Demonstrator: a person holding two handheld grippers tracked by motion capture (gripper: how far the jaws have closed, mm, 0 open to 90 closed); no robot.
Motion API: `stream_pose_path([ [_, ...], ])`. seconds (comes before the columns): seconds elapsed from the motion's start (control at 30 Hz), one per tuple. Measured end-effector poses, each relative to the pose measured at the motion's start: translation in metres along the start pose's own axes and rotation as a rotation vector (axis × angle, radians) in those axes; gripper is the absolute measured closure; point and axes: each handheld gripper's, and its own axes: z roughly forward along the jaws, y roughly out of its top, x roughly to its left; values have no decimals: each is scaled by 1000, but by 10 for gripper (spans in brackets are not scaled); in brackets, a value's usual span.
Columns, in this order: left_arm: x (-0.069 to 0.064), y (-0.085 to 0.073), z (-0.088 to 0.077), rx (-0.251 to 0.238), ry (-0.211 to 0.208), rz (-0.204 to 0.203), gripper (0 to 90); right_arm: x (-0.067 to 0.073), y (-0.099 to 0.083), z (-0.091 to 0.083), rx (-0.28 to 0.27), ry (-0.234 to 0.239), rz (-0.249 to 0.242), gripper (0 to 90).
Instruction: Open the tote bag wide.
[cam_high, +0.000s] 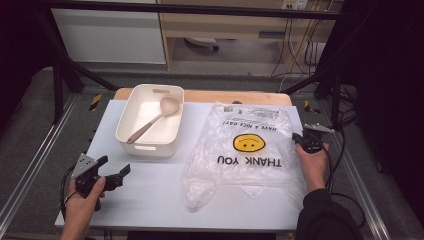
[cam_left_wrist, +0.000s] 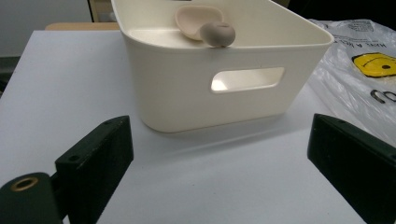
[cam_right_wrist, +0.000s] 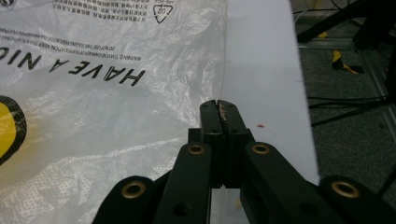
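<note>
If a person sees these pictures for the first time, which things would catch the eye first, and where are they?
The clear plastic bag with its yellow smiley face and "THANK YOU" print lies spread over the right half of the white table. At the back left stands a cream bin with a spoon leaning inside. The left gripper rests open at the front left, while the right gripper sits shut at the bag's right edge.

The high view looks forward and down over the whole white table (cam_high: 150, 185). The left gripper view sits low and close before the cream plastic handled bin (cam_left_wrist: 210, 88). The right gripper view skims the clear crinkled plastic smiley bag (cam_right_wrist: 93, 93); all 3 views share that bag.
</note>
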Motion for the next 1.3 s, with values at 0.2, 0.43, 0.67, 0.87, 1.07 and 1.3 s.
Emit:
stream_pose_path([
  [0.2,-3,3,-3,-15,-8,23,67,-12,5,9,-31,-78,80,900],
  [0.43,-1,2,-1,-8,-12,16,68,-9,10,9,-31,-77,76,604],
  [0.67,-3,3,-2,-4,-7,33,68,2,24,-32,-70,-40,35,314],
  [0.87,-2,3,-5,-8,5,32,67,30,17,-57,-52,27,-40,226],
  [1.07,-3,4,-8,-21,4,32,67,75,-4,-74,7,121,-151,152],
  [1.3,-3,4,-8,-15,0,32,67,136,-31,-81,99,260,-285,108],
])
